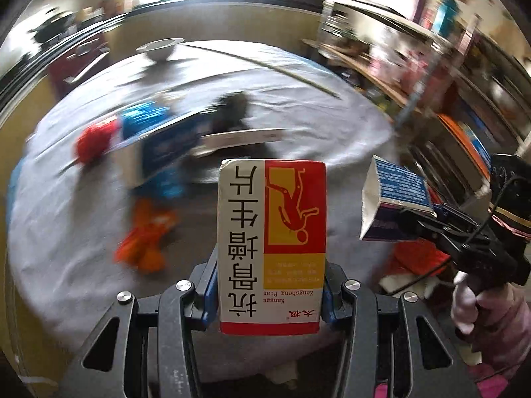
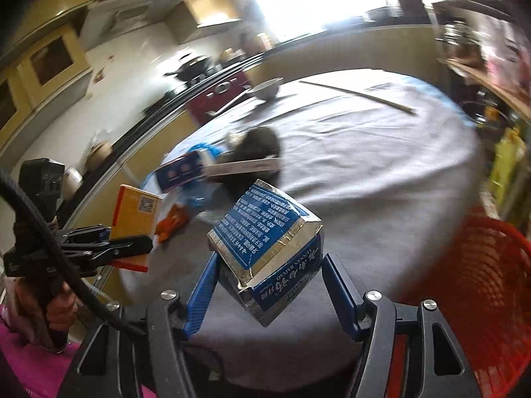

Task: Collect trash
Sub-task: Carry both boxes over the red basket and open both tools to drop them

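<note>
My left gripper (image 1: pixel 270 272) is shut on an upright red, yellow and white medicine box (image 1: pixel 270 232), held above the grey-clothed round table (image 1: pixel 332 122). The right wrist view shows the same box (image 2: pixel 134 212) from its orange back, in the left gripper (image 2: pixel 132 243). My right gripper (image 2: pixel 268 275) is shut on a tilted, torn blue and silver carton (image 2: pixel 262 235). That carton (image 1: pixel 395 195) and the right gripper (image 1: pixel 411 220) also show at the right of the left wrist view. A red mesh basket (image 2: pixel 481 285) stands beside the table at the lower right.
Loose trash lies blurred on the table: a red crumpled piece (image 1: pixel 94 142), blue boxes (image 1: pixel 162 146), an orange wrapper (image 1: pixel 146 235), a flat white box (image 1: pixel 242 137) and a dark lump (image 1: pixel 232 109). A white bowl (image 1: pixel 159 48) and a long stick (image 1: pixel 265 66) lie at the far side. Cluttered shelves (image 1: pixel 448 66) stand to the right.
</note>
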The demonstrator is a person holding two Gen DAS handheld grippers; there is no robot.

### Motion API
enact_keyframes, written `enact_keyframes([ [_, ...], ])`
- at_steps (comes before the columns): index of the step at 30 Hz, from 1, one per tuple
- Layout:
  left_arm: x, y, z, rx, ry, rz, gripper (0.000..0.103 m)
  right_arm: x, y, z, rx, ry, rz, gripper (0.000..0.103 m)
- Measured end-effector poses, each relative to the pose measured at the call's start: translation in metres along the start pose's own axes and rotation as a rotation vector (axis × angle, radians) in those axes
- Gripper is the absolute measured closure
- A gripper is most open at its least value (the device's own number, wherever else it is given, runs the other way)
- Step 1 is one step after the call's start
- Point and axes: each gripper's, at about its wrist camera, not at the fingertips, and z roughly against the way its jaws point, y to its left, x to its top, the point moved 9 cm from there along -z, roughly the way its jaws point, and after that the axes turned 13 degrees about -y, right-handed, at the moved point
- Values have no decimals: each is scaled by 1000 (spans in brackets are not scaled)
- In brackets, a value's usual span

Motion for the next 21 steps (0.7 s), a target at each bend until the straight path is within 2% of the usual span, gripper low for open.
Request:
enact_keyframes([
  [5, 21, -65, -32, -116, 11, -126, 53, 0, -56, 41, -128, -59, -96, 36],
  [9, 24, -121, -58, -216, 37, -221, 53, -6, -103, 81, -246, -102, -159, 36],
  [13, 24, -166, -82, -306, 75, -269, 52, -20, -145, 116, -335, -131, -244, 34],
  [17, 23, -205, -98, -374, 103, -321, 48, -27, -173, 129, -371, -133, -313, 33],
  [20, 25, -216, -99, -387, 97, -328, 38, -29, -182, 132, -390, -126, -331, 33],
  [21, 27, -216, -100, -382, 93, -326, 38, -28, -183, 132, -392, -127, -335, 32],
])
